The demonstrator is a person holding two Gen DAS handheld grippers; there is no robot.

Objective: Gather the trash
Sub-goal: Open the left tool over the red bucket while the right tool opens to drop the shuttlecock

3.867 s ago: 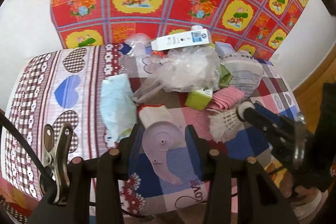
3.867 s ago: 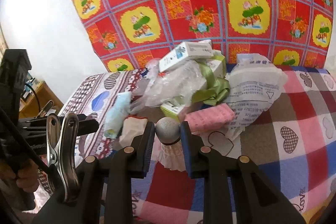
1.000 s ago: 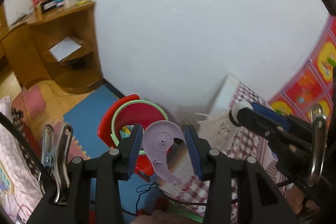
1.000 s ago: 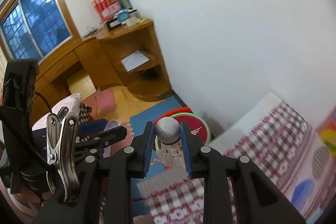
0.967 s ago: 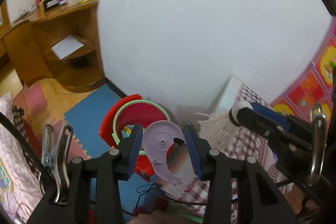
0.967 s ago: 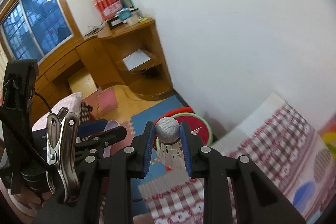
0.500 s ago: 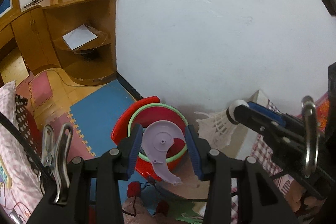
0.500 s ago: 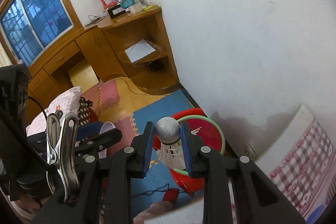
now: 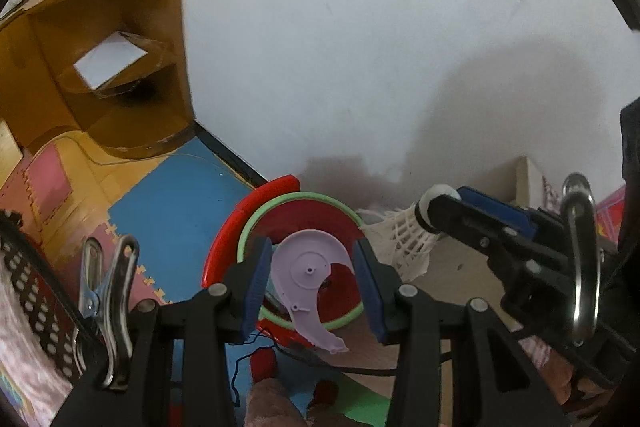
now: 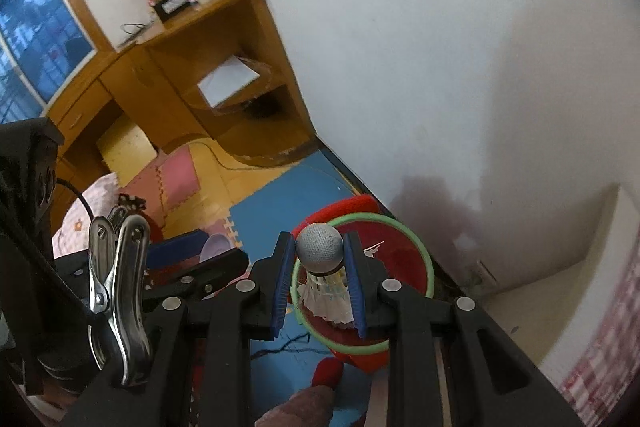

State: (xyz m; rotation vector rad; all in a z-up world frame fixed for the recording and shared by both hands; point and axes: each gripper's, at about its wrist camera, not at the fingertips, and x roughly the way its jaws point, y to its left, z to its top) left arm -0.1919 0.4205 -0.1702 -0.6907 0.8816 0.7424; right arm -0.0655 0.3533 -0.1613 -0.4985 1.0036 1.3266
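My left gripper (image 9: 310, 281) clenched a stiff, light lilac disc (image 9: 306, 275) by its edges; my right gripper (image 10: 320, 281) pinched a shuttlecock (image 10: 322, 267) at its firm cork, sparing the fragile feathers. Both hung over the red bin (image 10: 400, 251).

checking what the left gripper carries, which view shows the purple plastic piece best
The left wrist view: the purple plastic piece sits face-on between the left gripper fingers, above the red bin. The right wrist view shows only a small lilac edge behind the blue pad.
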